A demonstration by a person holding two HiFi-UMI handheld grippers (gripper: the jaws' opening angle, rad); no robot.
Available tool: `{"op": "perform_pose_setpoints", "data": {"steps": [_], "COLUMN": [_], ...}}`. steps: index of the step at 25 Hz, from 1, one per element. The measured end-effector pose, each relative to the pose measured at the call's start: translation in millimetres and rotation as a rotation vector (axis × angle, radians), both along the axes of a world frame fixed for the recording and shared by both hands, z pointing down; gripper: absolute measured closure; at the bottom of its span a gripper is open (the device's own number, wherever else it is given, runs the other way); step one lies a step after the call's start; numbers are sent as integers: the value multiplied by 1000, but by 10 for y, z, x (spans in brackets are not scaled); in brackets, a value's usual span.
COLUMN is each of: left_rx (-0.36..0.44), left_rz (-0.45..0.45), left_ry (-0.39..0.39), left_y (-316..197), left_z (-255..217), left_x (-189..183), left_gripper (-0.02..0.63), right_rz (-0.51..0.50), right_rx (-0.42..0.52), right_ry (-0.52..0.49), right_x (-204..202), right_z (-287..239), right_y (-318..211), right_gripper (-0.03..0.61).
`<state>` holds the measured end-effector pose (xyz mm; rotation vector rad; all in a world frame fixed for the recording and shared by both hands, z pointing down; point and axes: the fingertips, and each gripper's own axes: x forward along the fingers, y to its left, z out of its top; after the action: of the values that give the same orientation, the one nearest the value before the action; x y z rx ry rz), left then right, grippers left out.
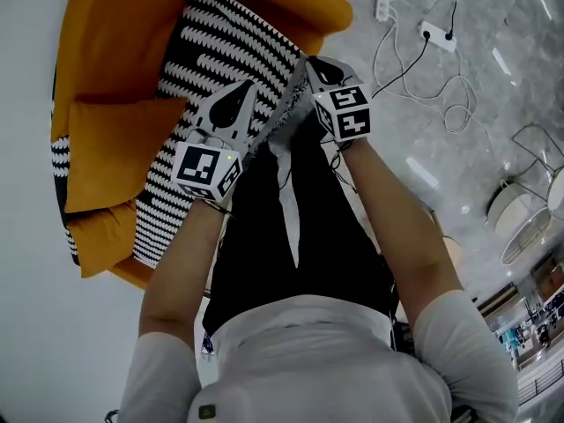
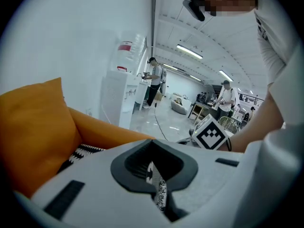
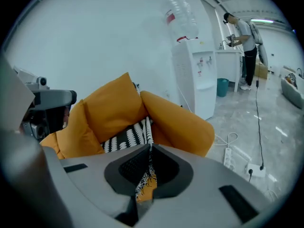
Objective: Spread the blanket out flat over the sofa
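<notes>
The left gripper and the right gripper are each clenched on a pinch of the blanket's near edge, close beside one another. Ahead of both, the rest of the blanket lies over the sofa seat. Gripping the edge at two points probably lets the person draw it taut and flat.

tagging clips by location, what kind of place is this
Probably a large open office or showroom hall, not a home: a water cooler, long ceiling lights, and power strips with loose cables on the polished floor.
</notes>
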<state>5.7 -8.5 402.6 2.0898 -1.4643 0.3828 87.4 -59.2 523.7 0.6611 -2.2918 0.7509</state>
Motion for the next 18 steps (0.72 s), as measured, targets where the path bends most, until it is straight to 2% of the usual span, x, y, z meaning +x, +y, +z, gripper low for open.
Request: {"op": "perform_pose_setpoints", "data": {"steps": [6,10,18], "left_rx": [-19,-57,-93], "left_rz": [35,53,80], "left_ry": [8,7,14], "left_y": [-301,-391,-196], "left_z": [410,718,1145], "left_x": [132,87,-121], "left_gripper": [604,604,604], "right_rz": [68,87,149], "right_rx": [-49,-76,-120], "right_ry": [0,10,73], "right_x": [328,421,480], "right_z": [497,802,1480], "right_y": [-294,-329,-198], "right_gripper": [545,545,545]}}
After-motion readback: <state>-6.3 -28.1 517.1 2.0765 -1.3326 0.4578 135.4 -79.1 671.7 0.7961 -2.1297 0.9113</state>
